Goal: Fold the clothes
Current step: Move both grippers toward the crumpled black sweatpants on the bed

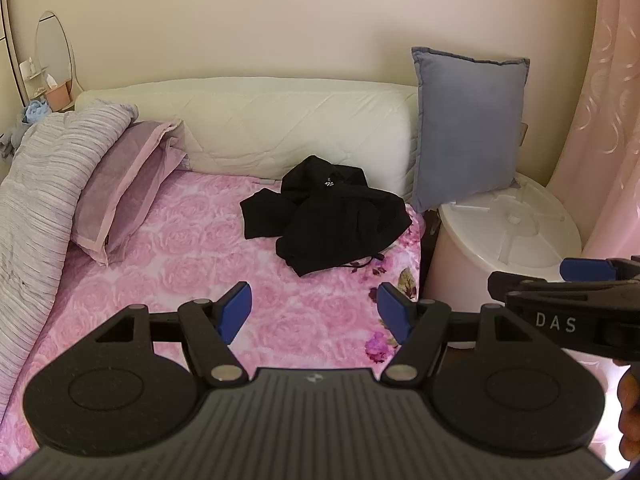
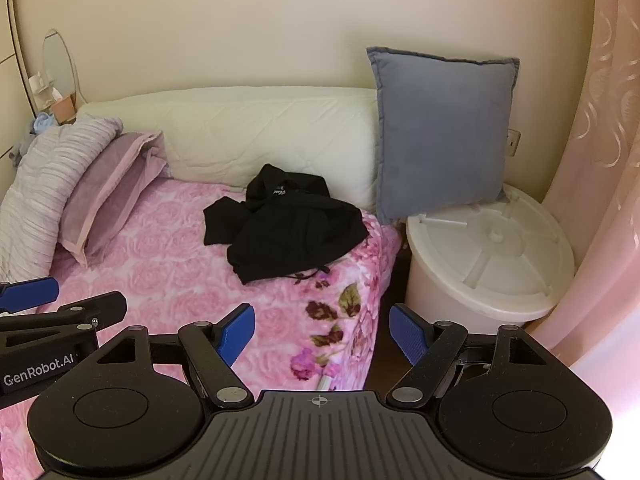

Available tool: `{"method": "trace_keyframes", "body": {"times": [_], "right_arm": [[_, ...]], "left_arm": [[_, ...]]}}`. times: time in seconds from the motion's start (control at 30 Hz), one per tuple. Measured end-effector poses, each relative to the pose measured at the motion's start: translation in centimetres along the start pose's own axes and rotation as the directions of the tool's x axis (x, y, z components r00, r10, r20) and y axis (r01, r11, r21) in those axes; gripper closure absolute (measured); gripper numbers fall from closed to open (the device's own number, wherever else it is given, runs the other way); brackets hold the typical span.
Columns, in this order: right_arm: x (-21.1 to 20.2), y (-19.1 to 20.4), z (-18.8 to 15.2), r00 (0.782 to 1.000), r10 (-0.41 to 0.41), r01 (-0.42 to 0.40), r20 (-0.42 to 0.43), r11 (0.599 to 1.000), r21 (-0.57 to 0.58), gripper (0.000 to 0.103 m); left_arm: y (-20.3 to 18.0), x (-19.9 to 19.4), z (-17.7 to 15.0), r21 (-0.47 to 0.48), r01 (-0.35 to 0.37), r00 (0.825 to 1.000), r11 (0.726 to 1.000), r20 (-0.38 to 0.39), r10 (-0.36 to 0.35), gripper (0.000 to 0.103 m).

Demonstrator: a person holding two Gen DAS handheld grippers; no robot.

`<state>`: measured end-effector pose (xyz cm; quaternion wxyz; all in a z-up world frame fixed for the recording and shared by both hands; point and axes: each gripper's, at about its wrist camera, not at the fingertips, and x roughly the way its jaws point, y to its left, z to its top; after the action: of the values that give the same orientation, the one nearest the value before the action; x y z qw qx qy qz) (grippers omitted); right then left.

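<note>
Nearest the lens in the left wrist view, the left tongs [image 1: 315, 312], black with ribbed blue pads, stand spread wide with nothing between them, hanging over the bed's pink rose-patterned fleece blanket [image 1: 188, 264]. The right tongs [image 2: 322, 334], of the same black and blue build, are likewise wide apart and empty, poised above the blanket's near corner, where darker purple flowers and leaves are printed. Each pair shows at the edge of the other's view, side by side and apart. The crumpled black garment [image 1: 328, 220], a soft heap with a small pale mark near its collar and a thin drawstring trailing from its lower edge, lies on the blanket toward the far right part of the bed, well beyond both tongs and touched by neither. Behind it a cream quilted bolster [image 1: 256, 128] runs along the wall. To the left, a lilac pillow with a pale pink border [image 1: 120, 184] leans against a bundled grey striped quilt [image 1: 44, 184]. A square blue-grey cushion [image 1: 468, 128] stands upright at the bed's far right corner, its lower edge resting partly on the white round ribbed plastic lid of a tub [image 1: 516, 224] beside the bed. A pink patterned curtain [image 1: 608, 120] hangs at the right edge.
</note>
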<state>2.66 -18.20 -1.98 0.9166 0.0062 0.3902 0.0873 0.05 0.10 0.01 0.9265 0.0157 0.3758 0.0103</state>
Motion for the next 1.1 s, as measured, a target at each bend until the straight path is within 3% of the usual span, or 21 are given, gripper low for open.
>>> {"method": "trace_keyframes", "body": {"times": [0.73,1.1], "right_arm": [[1.3,0.9,1.0,1.0,-0.01,0.01,-0.01,1.0,-0.015,0.025],[4.0,0.4,1.7,0.999,-0.002,0.0,-0.042,1.0,-0.026,0.025]], "left_arm": [[1.4,1.5,0.1,-0.038,-0.001,1.0,0.999,-0.026,0.0,0.037],[1.8,4.4,0.8,-0.058,-0.02,0.997,0.998,-0.076,0.015,0.037]]}}
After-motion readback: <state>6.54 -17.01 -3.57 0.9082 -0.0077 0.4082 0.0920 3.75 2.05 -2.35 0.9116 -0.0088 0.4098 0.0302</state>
